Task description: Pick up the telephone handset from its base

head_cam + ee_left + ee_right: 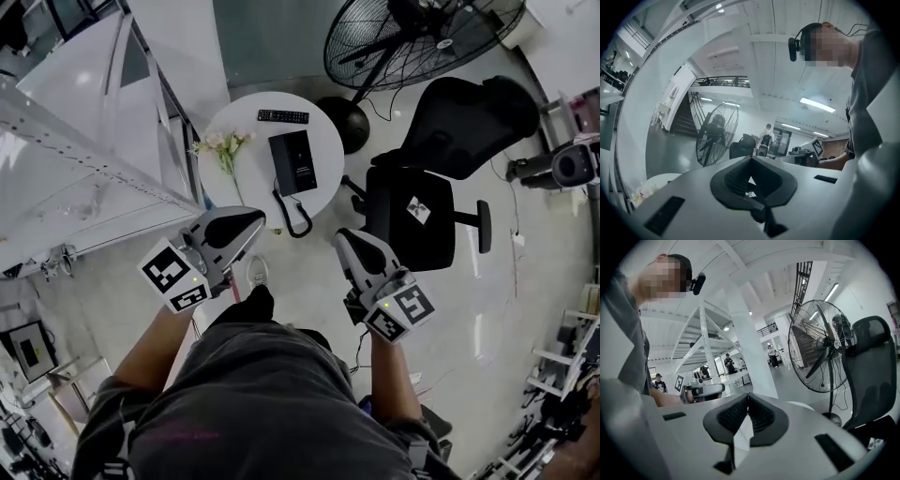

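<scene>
The black telephone (292,161) lies flat on a small round white table (246,178). Its handset rests on the base, and the coiled cord (292,217) hangs over the near rim. My left gripper (251,221) is short of the table's near-left edge, shut and empty. My right gripper (349,240) is over the floor to the right of the table, also shut with nothing in it. In the left gripper view the jaw tips (751,161) meet and the gripper's body hides the telephone. The right gripper (747,398) shows the same closed tips.
A black remote (282,116) and a spray of flowers (223,145) share the table. A black office chair (422,206) stands right of it, and a big floor fan (412,37) behind. A white stair structure (84,141) fills the left. The person's shoe (256,272) is just below the table.
</scene>
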Tool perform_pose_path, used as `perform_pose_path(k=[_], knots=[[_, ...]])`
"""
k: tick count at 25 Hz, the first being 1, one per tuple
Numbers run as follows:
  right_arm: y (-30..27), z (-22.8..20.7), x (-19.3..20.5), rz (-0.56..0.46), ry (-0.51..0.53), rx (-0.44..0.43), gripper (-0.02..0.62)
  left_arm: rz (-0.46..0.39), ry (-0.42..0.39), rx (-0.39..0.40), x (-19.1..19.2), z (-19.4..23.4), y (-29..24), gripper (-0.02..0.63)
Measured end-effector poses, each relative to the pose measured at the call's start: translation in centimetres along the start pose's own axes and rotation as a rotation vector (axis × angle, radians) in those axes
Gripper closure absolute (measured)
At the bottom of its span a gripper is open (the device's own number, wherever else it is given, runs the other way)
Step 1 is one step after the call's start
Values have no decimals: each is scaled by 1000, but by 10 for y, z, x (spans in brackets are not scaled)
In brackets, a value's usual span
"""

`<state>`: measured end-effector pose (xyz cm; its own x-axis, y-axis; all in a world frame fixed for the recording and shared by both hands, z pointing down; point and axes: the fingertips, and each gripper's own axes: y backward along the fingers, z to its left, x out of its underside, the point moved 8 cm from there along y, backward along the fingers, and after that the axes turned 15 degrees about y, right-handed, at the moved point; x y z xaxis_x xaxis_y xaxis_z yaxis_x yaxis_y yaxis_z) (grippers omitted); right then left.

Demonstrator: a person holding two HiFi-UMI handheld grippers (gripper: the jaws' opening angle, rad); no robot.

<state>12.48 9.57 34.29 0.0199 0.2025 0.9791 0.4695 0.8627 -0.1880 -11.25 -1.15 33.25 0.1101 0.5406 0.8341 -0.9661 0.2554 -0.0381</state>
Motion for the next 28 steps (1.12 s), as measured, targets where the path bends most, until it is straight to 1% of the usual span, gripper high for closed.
perform_pose_path(k=[6,15,22,28], knots=[[-39,-15,-10,4,-3,37,577,7,11,21,-22,46,-7,592],[-85,-40,-11,43,-15,22,577,20,66,-4,-28,91,-17,592],[-107,-66,-7,68,-20,-15,577,24,105,-64,-20,115,-28,592],[-129,-101,2,108,-4,-92,577,17,156,-146,-4,134,-47,592]])
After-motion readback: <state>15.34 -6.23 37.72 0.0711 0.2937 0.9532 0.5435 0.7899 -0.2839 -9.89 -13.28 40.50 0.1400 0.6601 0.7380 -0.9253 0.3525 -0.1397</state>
